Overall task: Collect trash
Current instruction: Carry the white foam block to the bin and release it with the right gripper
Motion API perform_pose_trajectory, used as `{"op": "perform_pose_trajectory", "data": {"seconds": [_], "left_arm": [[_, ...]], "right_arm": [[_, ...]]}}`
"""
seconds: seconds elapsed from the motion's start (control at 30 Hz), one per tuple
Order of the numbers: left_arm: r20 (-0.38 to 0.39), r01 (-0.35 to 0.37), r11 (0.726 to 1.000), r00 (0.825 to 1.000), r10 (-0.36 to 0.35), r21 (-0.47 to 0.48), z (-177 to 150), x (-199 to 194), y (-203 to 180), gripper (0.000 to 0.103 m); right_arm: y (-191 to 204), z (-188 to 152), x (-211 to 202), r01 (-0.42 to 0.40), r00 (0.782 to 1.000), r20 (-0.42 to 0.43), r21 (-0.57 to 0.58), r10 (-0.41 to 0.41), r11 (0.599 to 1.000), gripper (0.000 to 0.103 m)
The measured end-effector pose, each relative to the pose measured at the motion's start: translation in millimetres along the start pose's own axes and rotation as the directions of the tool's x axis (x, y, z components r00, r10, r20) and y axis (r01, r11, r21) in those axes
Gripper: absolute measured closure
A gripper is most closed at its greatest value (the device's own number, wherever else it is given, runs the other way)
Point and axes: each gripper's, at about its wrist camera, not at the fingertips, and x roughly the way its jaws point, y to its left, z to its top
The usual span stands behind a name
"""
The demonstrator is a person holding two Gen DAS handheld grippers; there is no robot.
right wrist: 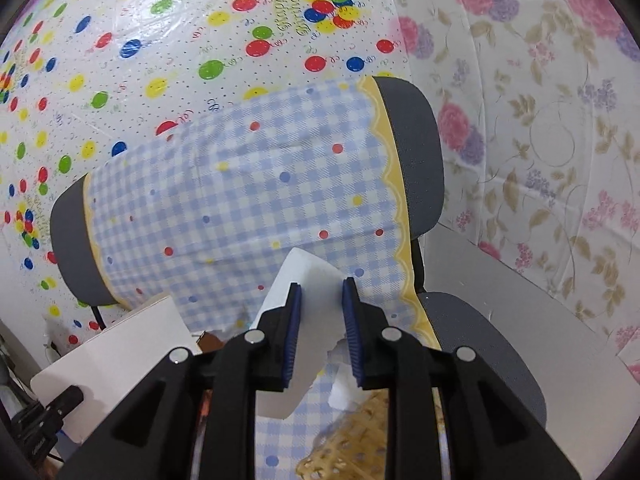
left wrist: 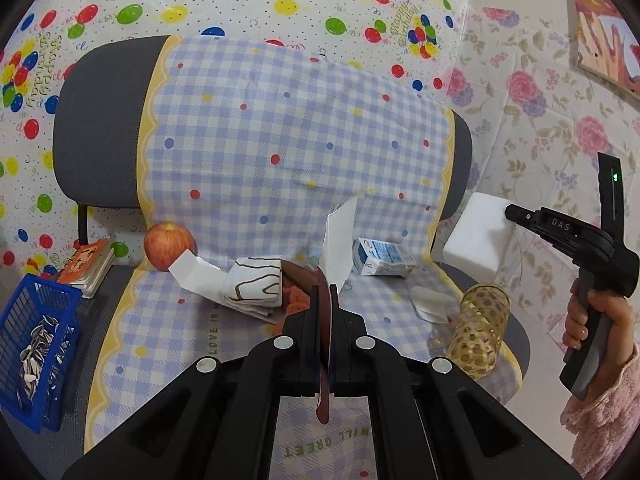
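White foam block (right wrist: pixel 316 320) between the right gripper's (right wrist: pixel 320 320) jaws.

chair seat (left wrist: pixel 192 332) (checked cover) | apple (left wrist: pixel 168 245) | carton (left wrist: pixel 380 262) | basket (left wrist: pixel 34 354)

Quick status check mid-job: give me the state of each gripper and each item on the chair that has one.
left gripper: jaws shut on a white card with a brown strip.
white card: upright, pinched at its lower edge.
right gripper: jaws shut on a white foam block.
white foam block: lifted off the chair.
blue basket: upright, holding seed shells.
milk carton: lying on its side.
woven cup: tipped over.
apple: whole.
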Motion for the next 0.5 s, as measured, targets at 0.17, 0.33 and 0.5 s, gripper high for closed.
{"op": "perform_pose_trajectory", "data": {"seconds": [0.17,0.33,0.5], "left_arm": [[-0.011,0.029,1.0,1.0,-0.029,0.006,-13.6,-6.1,-7.1,0.101],[-0.044,0.053,0.998,0.998,-0.052,0.024,-27.7,-5.2,-13.6,0.101],[-0.06,0.069,0.998,0.996,-0.069,0.008,-29.8,-0.1,-20.5,0.101]], "right_arm": [[-38.9,-45.4,-62.2,0.187,0.978,0.079,0.08,-0.194,0.979,0.081],[-104.3,-109.6,-96.0,0.318,0.944,0.009,0.244,-0.33,0.916,0.083],[-113.8,-129.8,-53.3,0.214,0.975,-0.122,0.297,-0.186,0.93,0.084]]}}
